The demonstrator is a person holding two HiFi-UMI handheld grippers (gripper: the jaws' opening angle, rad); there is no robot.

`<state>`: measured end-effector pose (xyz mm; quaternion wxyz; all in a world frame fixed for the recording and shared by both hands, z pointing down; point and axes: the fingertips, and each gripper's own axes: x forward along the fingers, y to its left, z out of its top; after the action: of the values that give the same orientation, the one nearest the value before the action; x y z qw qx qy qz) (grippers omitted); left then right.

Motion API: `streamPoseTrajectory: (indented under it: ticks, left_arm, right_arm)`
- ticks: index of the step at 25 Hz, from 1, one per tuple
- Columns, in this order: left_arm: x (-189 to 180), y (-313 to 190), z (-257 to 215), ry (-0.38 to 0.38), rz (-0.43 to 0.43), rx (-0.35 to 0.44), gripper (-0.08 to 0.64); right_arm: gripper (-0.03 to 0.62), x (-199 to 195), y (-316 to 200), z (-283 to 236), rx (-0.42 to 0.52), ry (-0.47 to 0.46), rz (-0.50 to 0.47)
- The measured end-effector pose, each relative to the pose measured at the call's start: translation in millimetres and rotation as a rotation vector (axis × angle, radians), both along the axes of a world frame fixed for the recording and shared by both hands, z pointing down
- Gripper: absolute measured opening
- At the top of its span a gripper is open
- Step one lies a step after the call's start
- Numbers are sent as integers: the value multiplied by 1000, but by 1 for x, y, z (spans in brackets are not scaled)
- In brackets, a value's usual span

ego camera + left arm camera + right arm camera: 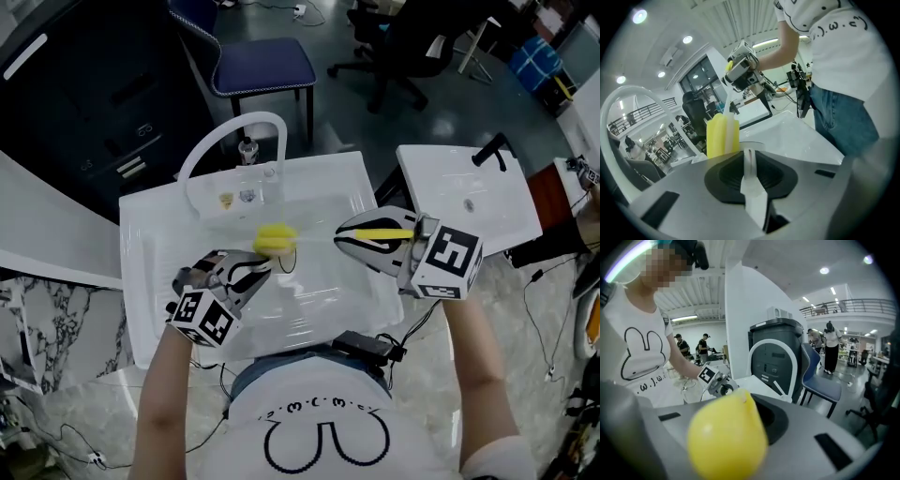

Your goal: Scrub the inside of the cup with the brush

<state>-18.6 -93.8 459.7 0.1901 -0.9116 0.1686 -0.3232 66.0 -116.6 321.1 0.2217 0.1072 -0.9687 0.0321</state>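
Pinching cup point(284, 262) wall in near-shut left gripper point(251, 270); clamping brush point(275, 238) in right gripper point(343, 236); seemingly mid-scrub over middle of sink point(159, 281), strokes remaining.

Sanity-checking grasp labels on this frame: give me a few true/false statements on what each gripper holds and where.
1. The right gripper holds the brush by its yellow handle. True.
2. The brush's sponge head is blue. False: it is yellow.
3. The left gripper is open and empty. False: its jaws are closed on the thin wall of the cup.
4. Both grippers are working over a white sink. True.
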Motion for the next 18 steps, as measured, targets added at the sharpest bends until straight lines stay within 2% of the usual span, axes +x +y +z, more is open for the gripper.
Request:
streamPoseTrajectory:
  ticks: [4,8,15,18]
  left_arm:
    - [7,6,5,-35,24,7,71]
    - [11,11,4,-40,39,4,71]
    - [11,16,2,-19,26,1,71]
    - [10,18,2,-9,24,-3,71]
  right_arm:
    - [44,-24,3,16,34,92,-34]
    - [44,-49,-4,39,-6,140,-49]
    - [44,-59,-24,69,-126,104,48]
    - [44,-45,-32,76,-120,129,100]
